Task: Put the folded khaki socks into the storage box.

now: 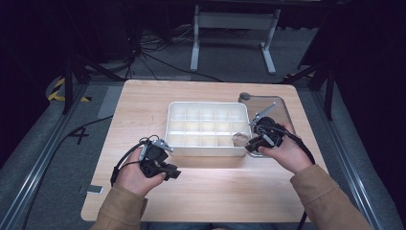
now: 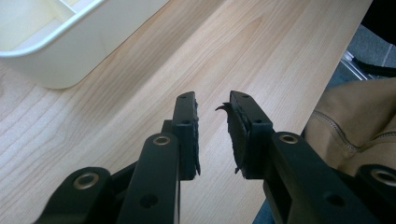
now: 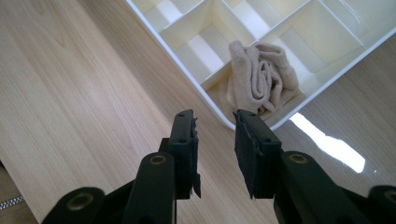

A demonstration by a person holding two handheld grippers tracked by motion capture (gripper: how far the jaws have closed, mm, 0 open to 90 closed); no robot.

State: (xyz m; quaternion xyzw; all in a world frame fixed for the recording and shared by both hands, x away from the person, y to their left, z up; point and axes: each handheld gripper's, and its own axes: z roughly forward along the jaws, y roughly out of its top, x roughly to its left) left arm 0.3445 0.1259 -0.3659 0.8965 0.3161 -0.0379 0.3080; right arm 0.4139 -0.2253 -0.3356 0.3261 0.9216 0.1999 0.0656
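Right gripper [image 3: 215, 122] hangs with jaws apart, nothing between them, just off the near right corner of the tray [image 3: 163, 44]. Straight ahead of its tips, the rolled beige cloth [image 3: 262, 78] sits in that corner compartment. Left gripper [image 2: 212, 103] is parted too and empty, low over the bare table [image 2: 140, 93], the tray's near left corner up ahead to its left. A tan sleeve [image 2: 359, 121] shows at its right.
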